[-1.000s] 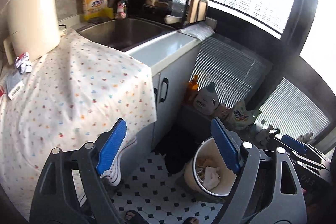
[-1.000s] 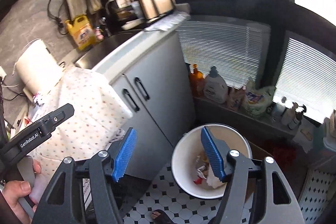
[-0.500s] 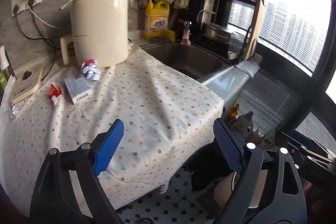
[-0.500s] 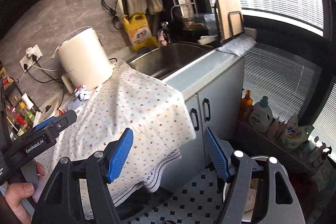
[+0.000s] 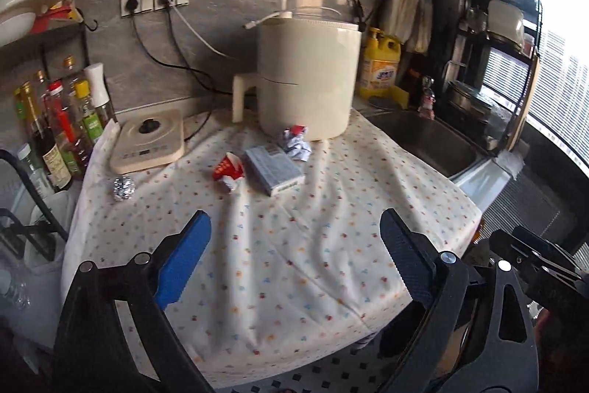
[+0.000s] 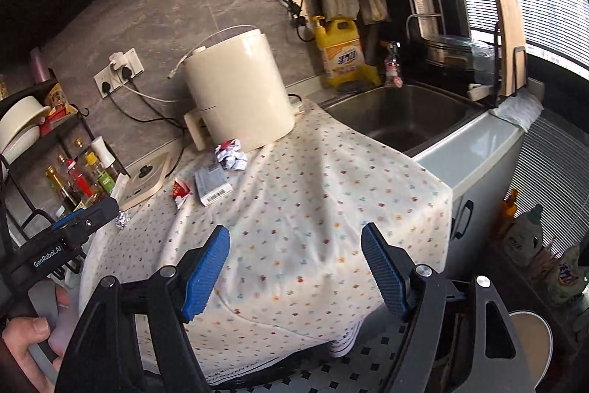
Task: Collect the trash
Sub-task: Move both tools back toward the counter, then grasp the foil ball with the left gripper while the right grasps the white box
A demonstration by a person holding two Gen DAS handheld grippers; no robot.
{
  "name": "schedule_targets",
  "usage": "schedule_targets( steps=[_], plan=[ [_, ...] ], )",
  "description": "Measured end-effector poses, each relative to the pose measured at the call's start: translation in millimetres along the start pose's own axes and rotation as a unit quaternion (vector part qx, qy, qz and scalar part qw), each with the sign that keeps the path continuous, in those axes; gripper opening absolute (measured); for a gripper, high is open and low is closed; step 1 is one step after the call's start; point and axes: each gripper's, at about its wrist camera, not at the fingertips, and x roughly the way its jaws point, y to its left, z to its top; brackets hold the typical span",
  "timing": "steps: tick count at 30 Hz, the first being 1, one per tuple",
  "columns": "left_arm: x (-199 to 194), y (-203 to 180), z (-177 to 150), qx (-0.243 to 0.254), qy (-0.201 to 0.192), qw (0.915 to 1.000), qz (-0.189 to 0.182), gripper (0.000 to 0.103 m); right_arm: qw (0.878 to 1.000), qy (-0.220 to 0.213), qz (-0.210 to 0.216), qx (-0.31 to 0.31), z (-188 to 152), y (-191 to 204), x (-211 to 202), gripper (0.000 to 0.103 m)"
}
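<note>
- The left tool (image 5: 294,249) hangs over the near edge of the bench (image 5: 475,179), its blue pads spread wide with only the dotted cloth (image 5: 294,245) showing between them; the jaws have just been opening further and nothing is held.
- The right tool (image 6: 294,267) hovers beside it over the same cloth, also released and empty, its jaws likewise just opening wider.
- The trash lies at the back of the cloth, well apart from both tools: a crumpled paper ball (image 5: 297,143) touching the foot of the cream appliance (image 5: 307,76), a small grey box (image 5: 274,170) just in front of the ball, a red-and-white wrapper (image 5: 228,170) beside the box, and a foil ball (image 5: 123,188) further left, near the flat cream scale (image 5: 147,142).
- In the right tool's view a hand (image 6: 25,352) grips the handle of the other tool at the lower left.
- A rim of the pale bin (image 6: 530,341) shows on the tiled floor at the lower right, below the bench.
- Beyond the cloth sits the steel sink (image 6: 405,120), with a yellow detergent jug (image 6: 340,54) behind it.
- Sauce bottles (image 5: 55,131) stand in a rack at the left end.
</note>
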Motion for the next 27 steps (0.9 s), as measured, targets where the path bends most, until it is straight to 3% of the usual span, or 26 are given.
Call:
schedule_targets(
  steps=[13,27],
  plan=[
    [-18,90,1,-0.048,-0.017,0.9956,0.078,0.095,0.996,0.016,0.071,-0.046,2,87,45,0.074],
    [30,151,-3,-0.099,-0.005,0.9907,0.093,0.095,0.995,0.037,0.064,-0.073,6,124,89,0.074]
  ],
)
